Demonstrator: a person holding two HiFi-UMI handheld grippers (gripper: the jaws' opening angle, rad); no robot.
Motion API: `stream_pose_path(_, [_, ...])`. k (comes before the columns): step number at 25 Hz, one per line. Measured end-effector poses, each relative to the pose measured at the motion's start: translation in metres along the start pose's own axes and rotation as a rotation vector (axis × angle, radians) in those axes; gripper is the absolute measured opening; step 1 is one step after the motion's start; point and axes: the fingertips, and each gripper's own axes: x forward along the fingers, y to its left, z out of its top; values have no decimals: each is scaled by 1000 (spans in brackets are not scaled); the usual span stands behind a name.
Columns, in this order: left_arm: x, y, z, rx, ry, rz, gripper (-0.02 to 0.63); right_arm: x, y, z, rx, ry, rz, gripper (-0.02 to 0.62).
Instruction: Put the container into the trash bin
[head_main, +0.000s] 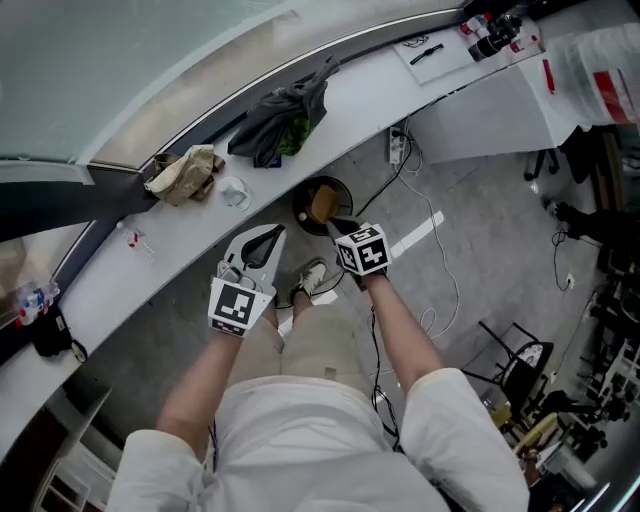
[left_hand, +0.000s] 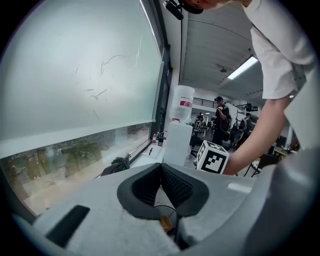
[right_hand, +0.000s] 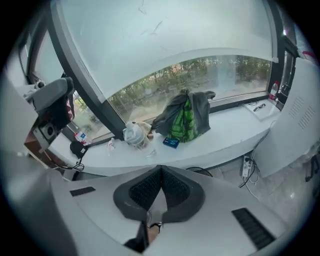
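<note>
The white curved table (head_main: 380, 85) runs along the window and carries a dark cloth bundle (head_main: 285, 112) with green in it, a crumpled brown paper bag (head_main: 185, 172) and a small clear cup (head_main: 236, 192). On the floor under the table edge stands the round dark trash bin (head_main: 299, 205). A brown thing inside it, which I take for the container (head_main: 322, 204), seems to lie fully in the bin.

The right gripper (head_main: 340, 227) hangs just above the bin and points steeply down. Its fingers are pressed together with nothing between them. The left gripper (head_main: 262, 243) is beside it, more level, fingers also together and empty.

The drop looks done, so the step is to check and retreat. It is good to look whether the container leans on the rim, and to draw away straight up so that no finger catches the bin.
</note>
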Motion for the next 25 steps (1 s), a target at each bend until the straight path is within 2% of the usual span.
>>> stream_pose_path(12, [-21,-4,69,91,-54,14,17,-89,9,59,16,-196,-59,2])
stream_pose_path(18, [-32,-1,109,114,-107,41,15,-134,7,95,0,-310,-93,2])
stream_pose_path(25, [-48,-4,150,126,-163,66,15,-186,17,117,14,-433,-93,2])
